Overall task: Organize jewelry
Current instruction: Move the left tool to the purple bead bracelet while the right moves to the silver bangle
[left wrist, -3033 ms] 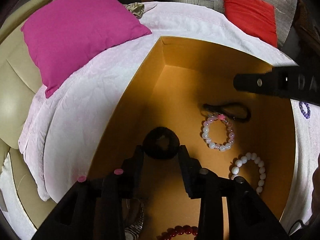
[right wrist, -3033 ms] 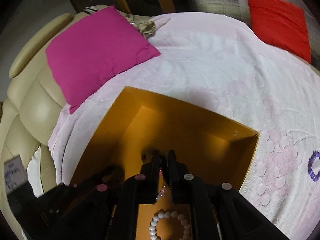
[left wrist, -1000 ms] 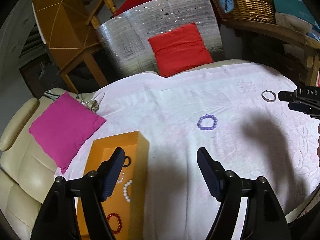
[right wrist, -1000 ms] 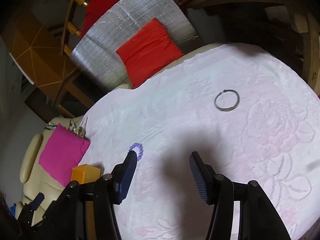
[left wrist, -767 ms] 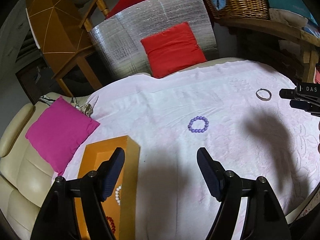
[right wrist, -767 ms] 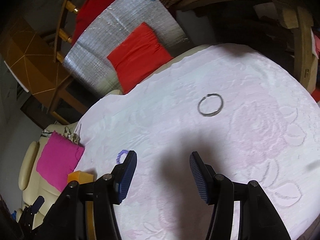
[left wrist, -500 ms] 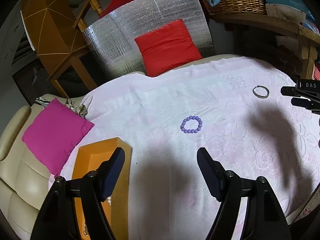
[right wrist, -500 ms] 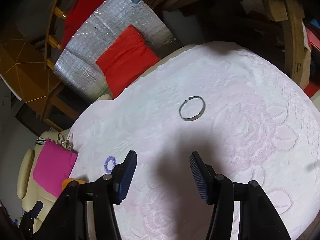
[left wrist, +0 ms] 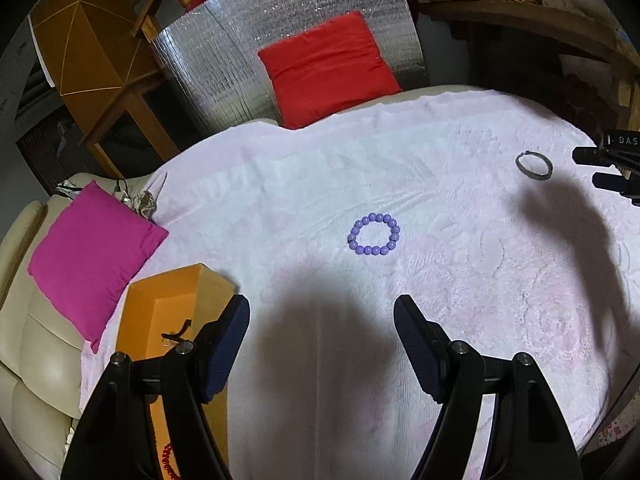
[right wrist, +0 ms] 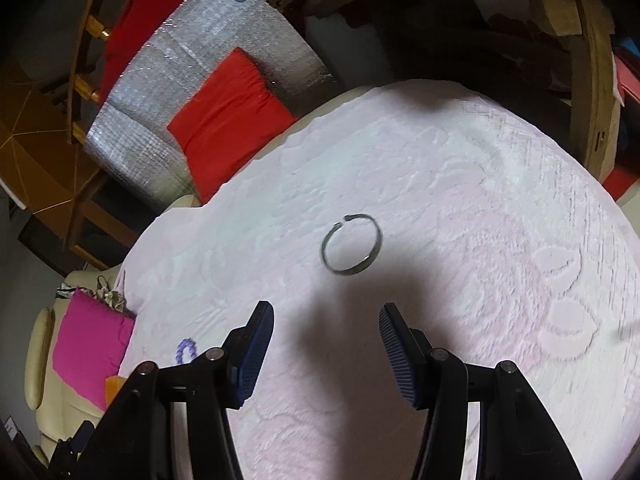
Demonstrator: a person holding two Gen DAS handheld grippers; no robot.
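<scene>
Purple bead bracelet (left wrist: pixel 374 234) lying on pink blanket (left wrist: pixel 460 280), silver bangle (right wrist: pixel 351 245) well apart from it, orange box (left wrist: pixel 160 304) near it. Left gripper (left wrist: pixel 322 330) and right gripper (right wrist: pixel 326 334) above, fingers spread, empty.

The orange box (left wrist: pixel 176 312) is half hidden behind a hand-held gripper finger (left wrist: pixel 224 340).

Red cushion (left wrist: pixel 328 64) against silver padding (left wrist: pixel 240 68), wooden chair (left wrist: pixel 120 92).
</scene>
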